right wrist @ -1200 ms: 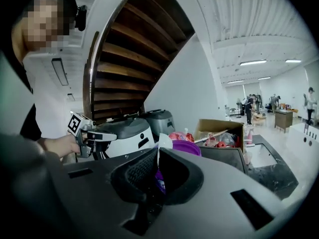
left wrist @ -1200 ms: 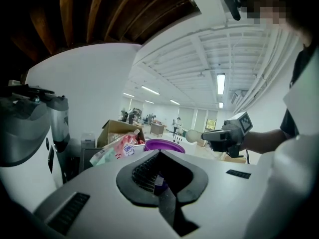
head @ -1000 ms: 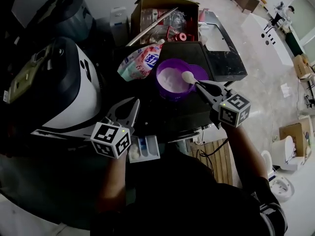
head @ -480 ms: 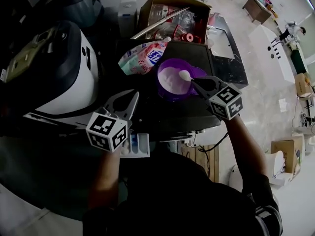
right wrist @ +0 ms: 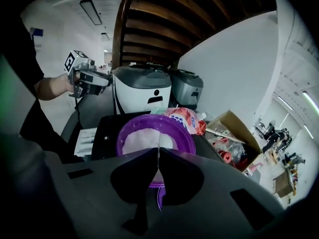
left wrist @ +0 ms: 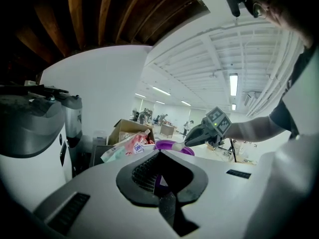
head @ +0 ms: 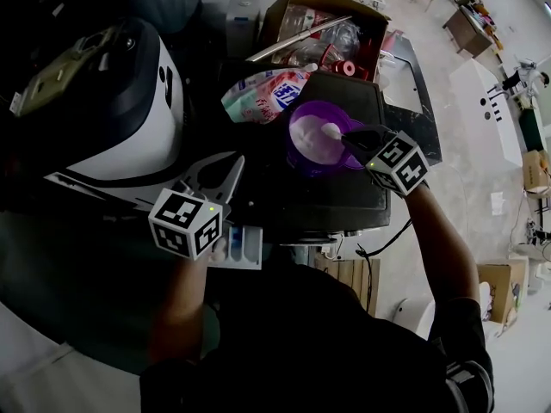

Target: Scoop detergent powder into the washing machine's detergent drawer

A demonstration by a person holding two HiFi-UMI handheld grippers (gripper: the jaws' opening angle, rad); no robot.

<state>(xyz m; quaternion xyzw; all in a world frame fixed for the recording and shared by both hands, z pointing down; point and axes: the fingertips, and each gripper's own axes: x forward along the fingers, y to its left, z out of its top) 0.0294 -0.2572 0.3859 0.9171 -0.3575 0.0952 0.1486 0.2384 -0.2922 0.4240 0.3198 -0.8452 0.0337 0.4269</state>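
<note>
Head view first: the right gripper [head: 346,138] is out over the purple bowl [head: 300,157], jaws clamped on the spoon [head: 330,131]. The spoon's white head sits above the powder [head: 312,143]. The left gripper [head: 225,172] hangs at the front left of the black desk [head: 327,200], beside the white appliance [head: 112,119]. The drawer [head: 245,248] juts out at the desk's front edge, just below that gripper's marker cube and well apart from the bowl. A pouch [head: 263,93] lies just behind the bowl, with a box [head: 331,24] beyond it.

Over to the left gripper view: its jaws [left wrist: 159,152] meet at the tips with nothing gripped. Ahead, the right gripper holds the spoon over the bowl's rim.

Right gripper view: the jaws [right wrist: 158,151] are pressed onto the thin spoon handle, with only a slit between them. The bowl of powder sits right in front, and the drawer shows pale at the desk's left.
</note>
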